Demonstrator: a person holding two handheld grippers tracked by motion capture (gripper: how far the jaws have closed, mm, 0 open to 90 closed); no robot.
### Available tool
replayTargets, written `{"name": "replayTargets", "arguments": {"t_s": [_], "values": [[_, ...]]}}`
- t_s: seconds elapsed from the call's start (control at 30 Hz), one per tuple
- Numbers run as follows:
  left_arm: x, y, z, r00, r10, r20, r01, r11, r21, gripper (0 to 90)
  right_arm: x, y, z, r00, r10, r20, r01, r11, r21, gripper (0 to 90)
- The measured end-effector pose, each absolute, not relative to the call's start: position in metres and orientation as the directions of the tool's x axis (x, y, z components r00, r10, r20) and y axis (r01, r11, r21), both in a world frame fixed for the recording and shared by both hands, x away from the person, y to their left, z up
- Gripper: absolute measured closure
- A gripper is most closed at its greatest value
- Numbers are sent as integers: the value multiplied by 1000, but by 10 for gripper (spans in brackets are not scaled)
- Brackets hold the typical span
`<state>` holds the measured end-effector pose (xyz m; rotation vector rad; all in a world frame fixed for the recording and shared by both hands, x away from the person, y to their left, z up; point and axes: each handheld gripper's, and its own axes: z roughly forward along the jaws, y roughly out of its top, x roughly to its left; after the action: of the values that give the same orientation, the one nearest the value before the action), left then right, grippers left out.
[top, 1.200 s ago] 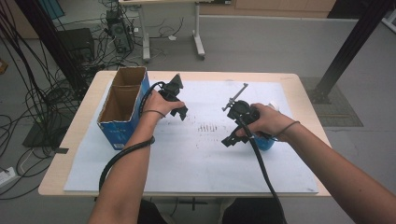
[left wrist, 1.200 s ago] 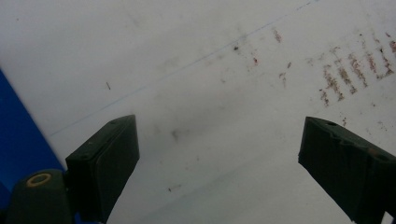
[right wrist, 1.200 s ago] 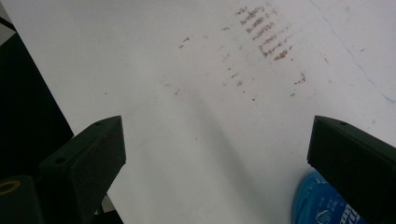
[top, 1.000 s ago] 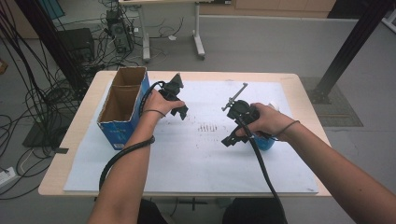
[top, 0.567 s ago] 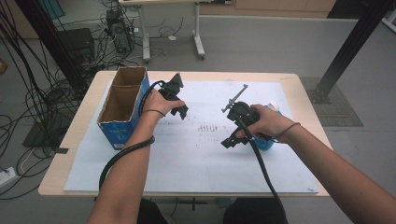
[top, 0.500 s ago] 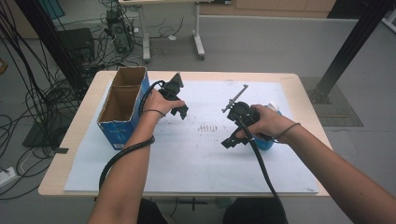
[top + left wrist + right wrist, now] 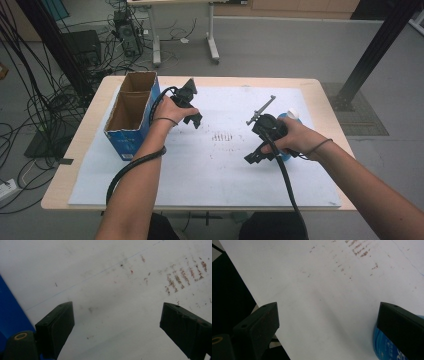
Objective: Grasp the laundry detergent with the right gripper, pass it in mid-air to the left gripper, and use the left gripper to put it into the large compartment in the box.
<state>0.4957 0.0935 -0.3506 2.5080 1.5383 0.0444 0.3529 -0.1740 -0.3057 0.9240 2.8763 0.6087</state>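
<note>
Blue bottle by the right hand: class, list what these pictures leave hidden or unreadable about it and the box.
- Blue bottle, high view: the right hand covers most of it; only the white cap and a blue edge show.
- Bottle, right gripper view: cut off by the frame's bottom edge and a jaw; its print is too small to read.
- Box, high view: its walls hide the floor inside.

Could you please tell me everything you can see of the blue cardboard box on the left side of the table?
The blue cardboard box is a long, open-topped carton with plain brown inner walls and blue printed outer sides; its small white print is too small to read. It stands upright near the table's left edge, partly on the white paper sheet, and what shows of its inside looks empty. The left claw hovers just beside it, open; whether the hand touches the box cannot be told. In the left gripper view, its blue side shows beside the jaws.
</note>
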Motion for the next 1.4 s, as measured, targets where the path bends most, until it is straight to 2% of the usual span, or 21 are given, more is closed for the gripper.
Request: {"name": "replayTargets", "arguments": {"t_s": [1.4], "values": [[489, 93, -357, 443, 892, -85, 888, -424, 180, 125, 306, -266, -325, -730, 679, 75, 656, 667, 352, 44]]}}
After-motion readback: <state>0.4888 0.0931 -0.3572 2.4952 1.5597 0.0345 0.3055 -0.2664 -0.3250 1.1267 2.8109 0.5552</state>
